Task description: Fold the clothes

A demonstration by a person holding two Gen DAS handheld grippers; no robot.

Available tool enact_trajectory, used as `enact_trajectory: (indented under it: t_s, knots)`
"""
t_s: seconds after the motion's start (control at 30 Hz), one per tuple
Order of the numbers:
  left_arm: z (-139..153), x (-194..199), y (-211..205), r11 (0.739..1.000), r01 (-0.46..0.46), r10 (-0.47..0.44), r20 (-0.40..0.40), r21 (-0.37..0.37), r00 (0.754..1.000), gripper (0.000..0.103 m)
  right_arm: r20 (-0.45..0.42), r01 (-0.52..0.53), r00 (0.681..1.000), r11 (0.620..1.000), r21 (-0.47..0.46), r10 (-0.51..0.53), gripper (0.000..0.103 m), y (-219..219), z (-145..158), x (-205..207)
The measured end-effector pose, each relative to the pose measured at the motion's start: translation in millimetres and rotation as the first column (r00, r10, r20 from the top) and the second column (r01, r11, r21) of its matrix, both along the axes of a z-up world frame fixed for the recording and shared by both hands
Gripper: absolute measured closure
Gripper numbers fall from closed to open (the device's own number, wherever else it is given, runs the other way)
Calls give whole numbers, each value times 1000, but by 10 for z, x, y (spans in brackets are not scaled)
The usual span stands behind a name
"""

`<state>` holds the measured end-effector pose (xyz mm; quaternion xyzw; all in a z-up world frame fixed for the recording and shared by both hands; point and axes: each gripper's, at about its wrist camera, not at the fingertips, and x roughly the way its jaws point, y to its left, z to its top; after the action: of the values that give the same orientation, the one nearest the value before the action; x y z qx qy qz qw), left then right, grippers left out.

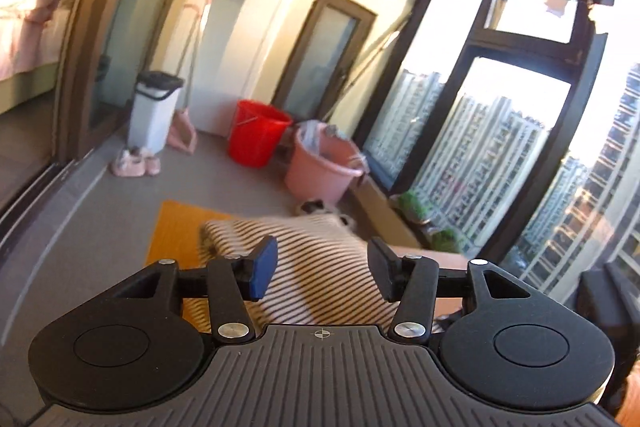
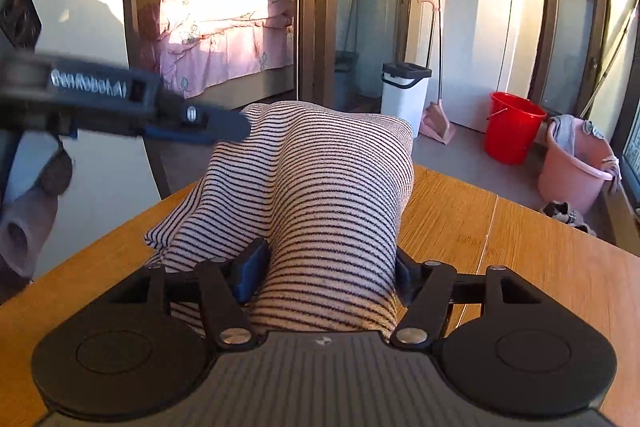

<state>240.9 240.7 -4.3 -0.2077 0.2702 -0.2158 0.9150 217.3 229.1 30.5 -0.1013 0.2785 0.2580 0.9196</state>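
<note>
On the wooden table (image 2: pixel 520 247) the striped garment (image 2: pixel 320 187) lies bunched; right hand-held gripper (image 2: pixel 328 273) seemingly clamps it, left hand-held gripper (image 1: pixel 322 273) gapes empty.

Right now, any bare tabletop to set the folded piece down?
Yes: the wooden table is bare right of the striped garment, out to its far edge toward the pink bucket. A narrower bare strip lies near-left. The centre is crowded: right gripper straddles the cloth, left gripper reaches its far-left corner.
</note>
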Motion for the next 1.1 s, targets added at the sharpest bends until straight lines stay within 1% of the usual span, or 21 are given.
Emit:
enact_trajectory:
  t_s: [0.03, 0.1, 0.13, 0.17, 0.2, 0.27, 0.3, 0.33, 0.4, 0.43, 0.47, 0.5, 0.57, 0.67, 0.7, 0.77, 0.9, 1.0, 1.07, 1.1]
  knots:
    - [44, 2, -18, 1000, 6, -6, 14, 0, 1000, 31, 7, 2, 1000, 1000, -9, -2, 38, 25, 3, -12]
    - [91, 23, -49, 1000, 13, -13, 30, 3, 999, 31, 20, -2, 1000, 1000, -22, 3, 38, 65, 12, -52]
    - [-52, 99, -45, 1000, -2, 2, -15, 17, 1000, 37, 20, -17, 1000, 1000, -21, 17, 38, 66, 25, -74]
    - [-182, 155, -28, 1000, -10, 11, -48, 20, 999, 38, 21, -33, 999, 999, -19, 33, 37, 64, 39, -97]
    - [-252, 142, 35, 1000, -2, 1, -36, -8, 999, 39, 17, -62, 998, 998, -5, 62, 34, 16, 77, -120]
    - [-267, 124, 106, 1000, -3, 2, -37, -20, 999, 47, 12, -124, 992, 992, 28, 123, 25, -95, 161, -165]
    - [-275, 115, 142, 1000, -3, 2, -37, -27, 999, 48, 8, -140, 990, 988, 62, 140, 22, -180, 223, -165]
    - [-280, 105, 171, 1000, -3, 2, -37, -30, 999, 48, 4, -154, 988, 983, 99, 155, 21, -270, 289, -163]
    - [-272, 83, 184, 1000, 1, -1, -32, -15, 999, 48, -5, -138, 990, 974, 182, 141, 21, -444, 421, -78]
    - [-277, 75, 191, 1000, 1, -1, -30, -17, 1000, 48, -6, -113, 993, 970, 216, 117, 22, -514, 468, -40]
    - [-286, 66, 199, 1000, 1, -1, -27, -20, 1000, 48, -7, -75, 997, 967, 242, 79, 31, -570, 504, 20]
    - [-291, 61, 206, 1000, 1, -2, -26, -23, 1000, 48, -14, -35, 999, 967, 253, 40, 43, -593, 510, 90]
    - [-301, 52, 221, 1000, 3, -4, -24, -28, 1000, 48, -24, 40, 999, 962, 270, -34, 47, -607, 497, 256]
    - [-312, 37, 255, 1000, 8, -8, -22, -29, 1000, 49, -54, 78, 996, 948, 309, -64, 47, -543, 375, 522]
    - [-320, 31, 272, 1000, 6, -7, -22, -28, 1000, 49, -73, 78, 996, 951, 299, -58, 48, -489, 306, 585]
    - [-343, 12, 297, 1000, -1, 1, -22, -11, 1000, 55, -118, 83, 991, 968, 237, -56, 48, -350, 109, 663]
    - [-382, -31, 352, 999, -4, 4, -13, -32, 1000, 56, -138, 70, 989, 980, 184, -45, 45, -251, 19, 656]
    - [-376, -68, 344, 999, -21, 21, -6, -31, 1000, 56, -98, 54, 994, 986, 158, -38, 45, -246, 177, 564]
    - [-383, -92, 356, 999, -29, 29, 0, -37, 1000, 56, -89, 31, 996, 985, 171, -16, 45, -283, 216, 440]
    - [-390, -99, 367, 999, -31, 31, 3, -43, 1000, 56, -85, 19, 996, 984, 178, -4, 40, -303, 233, 376]
